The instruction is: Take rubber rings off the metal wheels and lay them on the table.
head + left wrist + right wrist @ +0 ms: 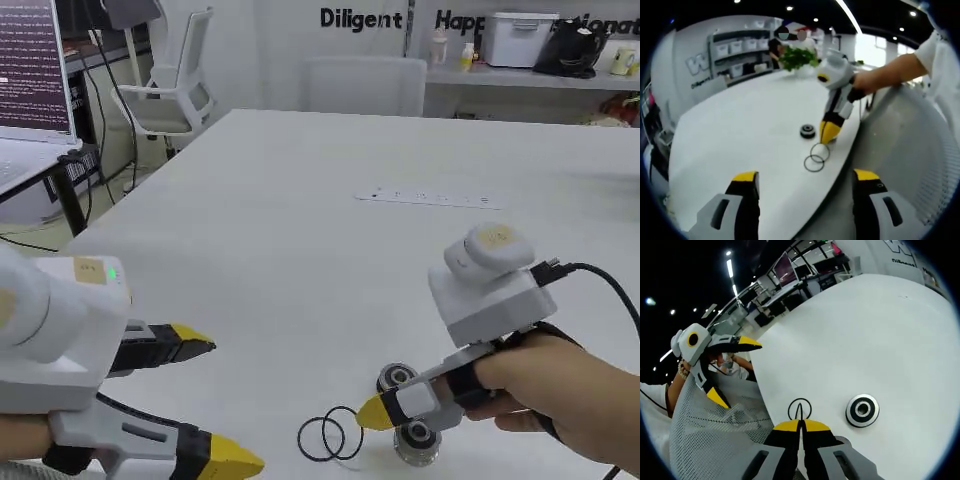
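Two thin black rubber rings (pixel 330 436) lie overlapping on the white table (pixel 300 250), also seen in the left gripper view (pixel 815 158). My right gripper (pixel 370 413) is shut, its yellow tips pinching the near edge of one ring (pixel 799 409). One metal wheel (pixel 397 378) with a black band stands just behind the tips (pixel 862 410) (pixel 807 131). A second wheel (pixel 417 441) sits partly under the right gripper. My left gripper (pixel 222 403) hovers open at the table's near left edge, holding nothing (pixel 805 176).
A white power strip (pixel 430 198) lies across the table's far middle. White chairs (pixel 180 95) stand beyond the far edge, and a laptop screen (pixel 35 65) sits on a desk at left. Shelves with a box and a kettle line the back wall.
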### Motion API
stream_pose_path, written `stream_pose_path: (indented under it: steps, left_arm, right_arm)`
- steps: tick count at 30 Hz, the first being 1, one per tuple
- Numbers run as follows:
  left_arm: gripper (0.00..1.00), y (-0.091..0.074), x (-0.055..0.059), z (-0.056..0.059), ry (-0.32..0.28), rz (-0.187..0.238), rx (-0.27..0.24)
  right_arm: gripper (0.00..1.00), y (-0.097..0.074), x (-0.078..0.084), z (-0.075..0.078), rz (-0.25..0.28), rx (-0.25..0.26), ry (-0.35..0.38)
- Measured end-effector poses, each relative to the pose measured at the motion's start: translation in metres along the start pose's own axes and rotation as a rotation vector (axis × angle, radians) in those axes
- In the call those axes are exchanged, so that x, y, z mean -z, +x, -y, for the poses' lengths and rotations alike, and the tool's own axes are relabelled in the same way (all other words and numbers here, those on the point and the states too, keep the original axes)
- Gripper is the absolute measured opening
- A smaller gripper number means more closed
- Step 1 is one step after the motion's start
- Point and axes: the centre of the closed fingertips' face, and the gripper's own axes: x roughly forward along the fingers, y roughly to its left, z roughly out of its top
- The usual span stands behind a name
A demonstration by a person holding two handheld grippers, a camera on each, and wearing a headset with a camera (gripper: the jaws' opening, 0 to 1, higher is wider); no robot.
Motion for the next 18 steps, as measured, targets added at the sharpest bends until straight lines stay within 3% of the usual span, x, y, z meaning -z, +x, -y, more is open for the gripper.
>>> stream_pose_path:
  steps: [9, 18]
  left_arm:
    - [0.74, 0.001, 0.002, 0.000, 0.003, -0.014, 0.001]
    - [0.74, 0.001, 0.002, -0.002, -0.028, -0.007, -0.008]
  right_arm:
    - [0.00, 0.003, 0.003, 0.012, 0.024, 0.060, -0.027]
    - [0.05, -0.001, 0.002, 0.017, 0.038, 0.076, -0.041]
